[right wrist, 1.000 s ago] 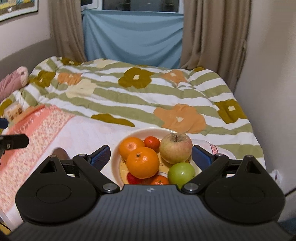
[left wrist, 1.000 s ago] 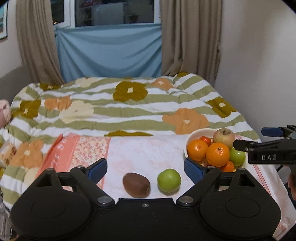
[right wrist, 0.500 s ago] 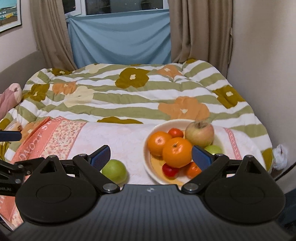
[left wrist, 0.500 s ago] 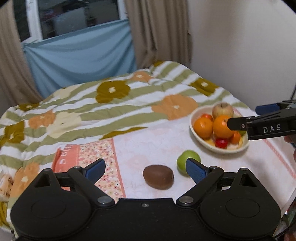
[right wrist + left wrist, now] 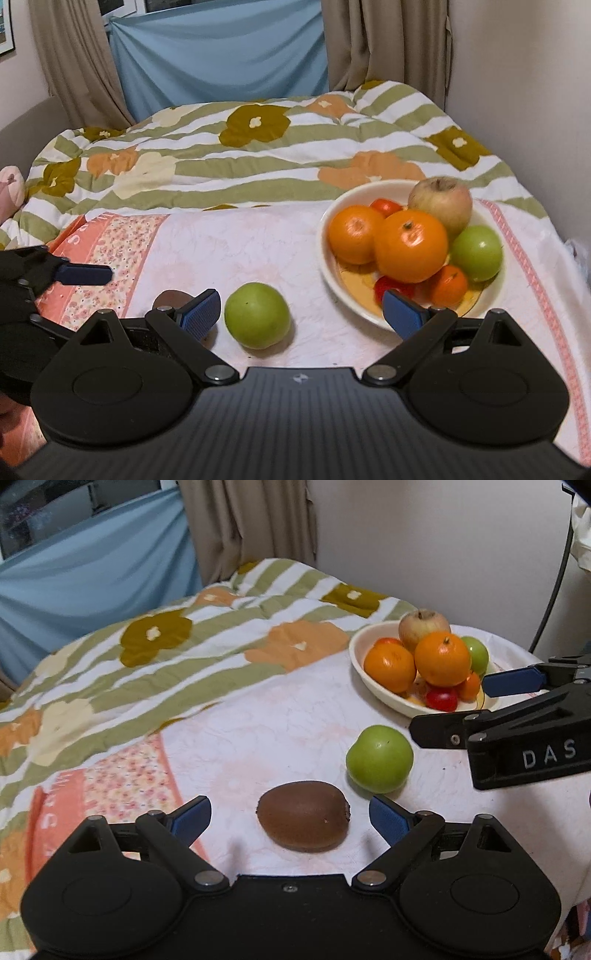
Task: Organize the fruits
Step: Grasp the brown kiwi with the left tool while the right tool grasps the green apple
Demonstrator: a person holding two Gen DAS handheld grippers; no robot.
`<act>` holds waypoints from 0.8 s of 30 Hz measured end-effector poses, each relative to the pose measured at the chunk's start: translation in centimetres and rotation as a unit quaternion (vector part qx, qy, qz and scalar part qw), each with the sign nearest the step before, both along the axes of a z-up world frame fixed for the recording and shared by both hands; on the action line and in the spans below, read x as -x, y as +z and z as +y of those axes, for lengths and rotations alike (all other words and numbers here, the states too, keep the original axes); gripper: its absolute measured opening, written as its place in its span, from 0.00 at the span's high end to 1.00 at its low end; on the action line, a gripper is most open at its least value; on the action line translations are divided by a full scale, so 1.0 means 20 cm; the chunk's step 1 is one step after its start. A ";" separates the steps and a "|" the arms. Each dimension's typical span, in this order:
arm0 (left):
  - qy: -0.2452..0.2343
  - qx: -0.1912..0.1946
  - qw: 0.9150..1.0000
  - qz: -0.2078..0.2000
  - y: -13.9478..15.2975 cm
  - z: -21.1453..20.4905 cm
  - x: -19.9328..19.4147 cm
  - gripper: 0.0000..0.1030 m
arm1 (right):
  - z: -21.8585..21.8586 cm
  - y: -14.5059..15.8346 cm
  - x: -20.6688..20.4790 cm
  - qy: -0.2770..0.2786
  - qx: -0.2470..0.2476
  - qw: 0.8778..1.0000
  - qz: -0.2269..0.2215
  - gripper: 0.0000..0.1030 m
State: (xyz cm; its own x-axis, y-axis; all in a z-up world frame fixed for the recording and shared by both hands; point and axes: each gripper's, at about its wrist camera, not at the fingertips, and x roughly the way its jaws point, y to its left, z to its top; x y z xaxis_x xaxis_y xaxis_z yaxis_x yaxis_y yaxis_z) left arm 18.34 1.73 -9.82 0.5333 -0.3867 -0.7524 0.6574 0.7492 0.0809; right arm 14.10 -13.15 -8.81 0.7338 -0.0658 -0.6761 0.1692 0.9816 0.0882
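One readable label: "DAS" on right tool [image 5: 513, 701].

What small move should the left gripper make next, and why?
Probably ease the left gripper forward and down until its open jaws straddle the kiwi. The kiwi lies loose on the cloth between the fingertips, just ahead, while the bowl already holds most fruit.
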 end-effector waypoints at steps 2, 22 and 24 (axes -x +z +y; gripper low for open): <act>-0.005 0.001 1.000 0.011 -0.04 -0.01 -0.03 0.12 | 0.01 -0.03 -0.02 -0.005 -0.006 1.000 0.003 0.00; -0.029 0.017 0.998 0.060 -0.17 -0.03 -0.13 0.31 | 0.02 -0.20 -0.15 -0.011 -0.047 0.998 0.027 0.03; -0.030 0.014 0.998 0.058 -0.17 -0.03 -0.13 0.31 | 0.03 -0.21 -0.17 -0.006 -0.047 0.998 0.032 0.07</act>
